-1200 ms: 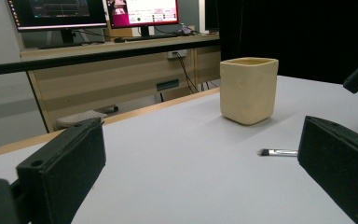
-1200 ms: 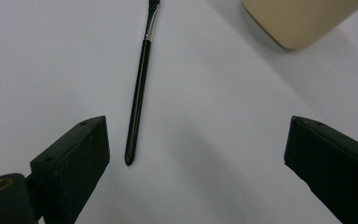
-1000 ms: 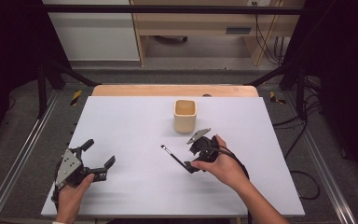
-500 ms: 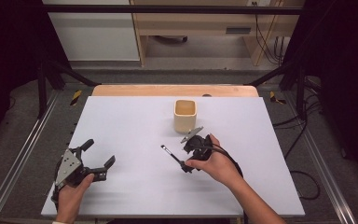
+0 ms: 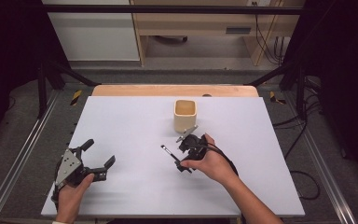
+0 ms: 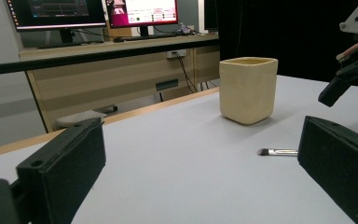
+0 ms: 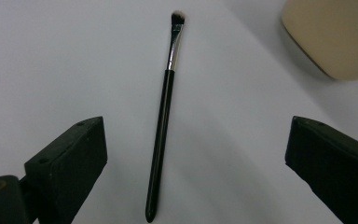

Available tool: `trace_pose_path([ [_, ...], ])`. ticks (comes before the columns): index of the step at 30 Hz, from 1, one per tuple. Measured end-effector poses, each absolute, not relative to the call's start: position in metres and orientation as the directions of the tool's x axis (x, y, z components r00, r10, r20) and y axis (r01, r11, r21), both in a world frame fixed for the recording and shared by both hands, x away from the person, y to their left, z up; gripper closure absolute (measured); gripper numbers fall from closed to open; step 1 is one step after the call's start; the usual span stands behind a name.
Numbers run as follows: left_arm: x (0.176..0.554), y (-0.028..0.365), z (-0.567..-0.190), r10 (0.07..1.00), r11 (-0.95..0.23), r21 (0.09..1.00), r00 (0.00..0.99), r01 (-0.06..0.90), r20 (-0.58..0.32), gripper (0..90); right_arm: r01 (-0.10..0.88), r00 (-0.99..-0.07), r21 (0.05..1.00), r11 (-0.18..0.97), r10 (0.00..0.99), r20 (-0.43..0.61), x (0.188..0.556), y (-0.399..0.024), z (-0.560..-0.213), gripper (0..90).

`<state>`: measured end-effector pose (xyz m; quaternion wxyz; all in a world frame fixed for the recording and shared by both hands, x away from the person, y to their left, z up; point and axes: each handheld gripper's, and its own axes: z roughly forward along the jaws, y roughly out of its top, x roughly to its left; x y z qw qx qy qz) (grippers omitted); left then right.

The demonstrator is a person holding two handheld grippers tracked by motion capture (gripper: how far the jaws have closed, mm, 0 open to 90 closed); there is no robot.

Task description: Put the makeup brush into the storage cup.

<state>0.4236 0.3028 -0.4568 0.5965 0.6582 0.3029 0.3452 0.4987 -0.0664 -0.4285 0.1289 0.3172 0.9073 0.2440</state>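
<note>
Both tongs are released: right gripper hovers over the makeup brush lying near the cream cup, not yet grasped, while left gripper rests well apart from that cup.

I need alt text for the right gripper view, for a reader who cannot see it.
A thin black makeup brush lies flat on a white table between the open right tongs, its bristle tip pointing away from the camera. Part of a cream cup stands at the upper right.

Bare table lies open all round; only cup and brush obstruct mid-table
</note>
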Motion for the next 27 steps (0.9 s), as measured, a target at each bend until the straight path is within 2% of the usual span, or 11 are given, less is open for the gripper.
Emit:
trace_pose_path([
  [11,0.424,0.303,-0.457,0.810,-0.101,0.995,0.580,-0.014,0.090,0.9,0.527,-0.772,0.513,0.678,0.635,-0.046,0.503,-0.057,-0.433,6.3],
  [27,0.424,0.303,-0.457,0.808,-0.104,0.994,0.581,-0.014,0.093,0.9,0.523,-0.775,0.500,0.690,0.630,-0.058,0.506,-0.048,-0.437,6.7],
])
